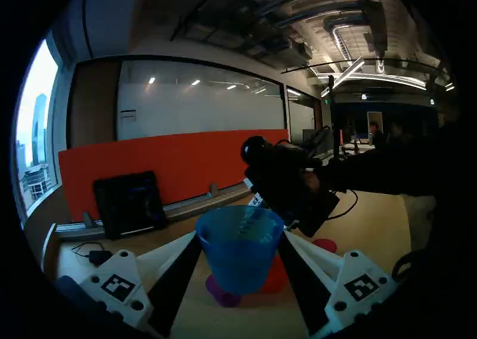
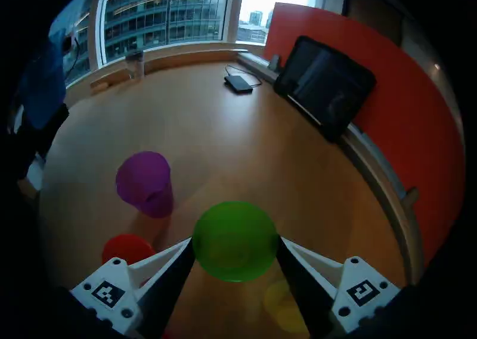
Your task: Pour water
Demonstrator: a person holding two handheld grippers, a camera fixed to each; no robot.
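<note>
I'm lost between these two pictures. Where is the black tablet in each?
Left gripper view: the black tablet is left of centre, leaning on the orange wall.
Right gripper view: it is at the upper right, leaning on the same wall.
Shared landmark: the black charger lying beside it.

Left gripper [image 1: 239, 238] tight round blue cup [image 1: 238, 264]; right gripper [image 2: 235, 240], green cup [image 2: 234, 252]

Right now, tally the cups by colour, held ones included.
Blue cup: 1
Green cup: 1
Purple cup: 1
Red cup: 1
Yellow cup, blurred: 1
Total: 5
</note>
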